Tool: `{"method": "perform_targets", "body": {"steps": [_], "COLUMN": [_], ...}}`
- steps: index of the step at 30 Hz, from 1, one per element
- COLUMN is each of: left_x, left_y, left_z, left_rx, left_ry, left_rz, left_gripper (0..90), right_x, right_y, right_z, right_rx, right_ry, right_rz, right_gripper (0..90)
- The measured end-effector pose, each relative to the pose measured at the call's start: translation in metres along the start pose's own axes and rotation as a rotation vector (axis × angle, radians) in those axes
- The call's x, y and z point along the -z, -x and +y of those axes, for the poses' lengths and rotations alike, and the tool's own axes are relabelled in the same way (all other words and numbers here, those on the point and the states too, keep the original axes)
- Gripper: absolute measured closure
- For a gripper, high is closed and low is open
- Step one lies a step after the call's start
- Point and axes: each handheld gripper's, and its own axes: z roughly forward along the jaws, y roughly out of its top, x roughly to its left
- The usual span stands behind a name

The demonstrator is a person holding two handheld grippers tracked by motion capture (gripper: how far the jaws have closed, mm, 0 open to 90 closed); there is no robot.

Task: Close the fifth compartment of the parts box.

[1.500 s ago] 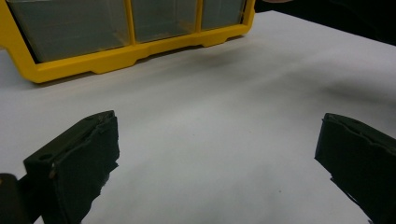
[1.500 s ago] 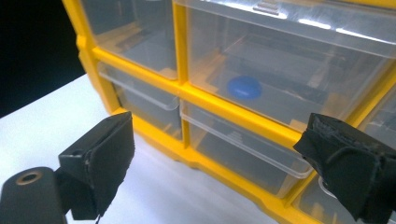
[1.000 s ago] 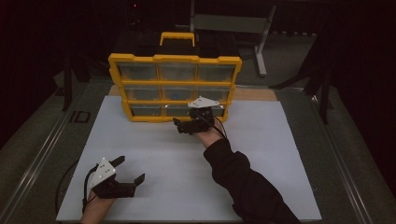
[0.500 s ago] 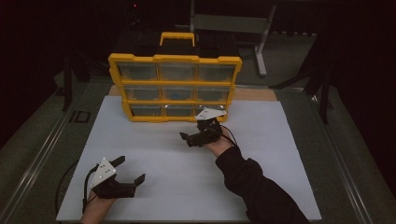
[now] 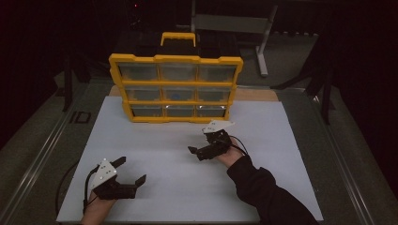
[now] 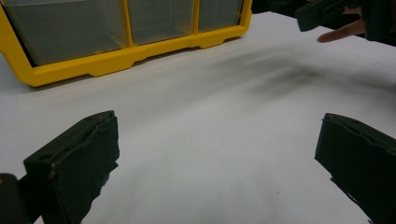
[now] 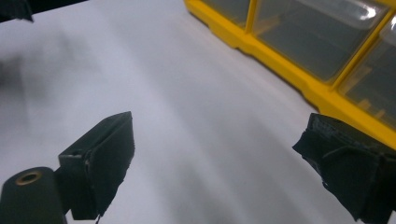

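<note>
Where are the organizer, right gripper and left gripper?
organizer (image 5: 176, 86): high view, yellow divider between drawers.
right gripper (image 5: 196, 152): high view, between its fingertips.
left gripper (image 5: 132, 170): high view, between its open fingertips.

We see a yellow box of drawers (image 5: 176, 89) standing up on the white board. Its see-through drawers are all shut.

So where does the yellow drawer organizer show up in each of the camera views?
High view: yellow drawer organizer, upright at the white board's far edge.
Left gripper view: top left, bottom row.
Right gripper view: top right, bottom edge.
Shared landmark: the white board.
</note>
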Motion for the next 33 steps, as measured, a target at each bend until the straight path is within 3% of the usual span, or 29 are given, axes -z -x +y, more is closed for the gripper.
{"method": "perform_targets", "body": {"steps": [8,15,23,33], "left_x": [0.0,0.0,0.0,0.0], "left_y": [0.0,0.0,0.0,0.001], "left_z": [0.0,0.0,0.0,0.0], "left_rx": [-0.004,-0.004,-0.005,-0.006], "left_ry": [0.0,-0.001,-0.003,-0.005], "left_rz": [0.0,0.002,0.004,0.003], "left_gripper": [0.0,0.0,0.0,0.0], "right_x": [0.012,0.025,0.04,0.059], "right_y": [0.0,0.001,0.002,0.008], "right_z": [-0.016,-0.032,-0.051,-0.075], "right_rx": [0.015,0.015,0.029,0.0], "right_ry": [-0.014,0.01,0.04,0.053], "right_rz": [0.024,0.042,0.034,0.015], "right_gripper": [9.5,9.5,9.5,9.5]}}
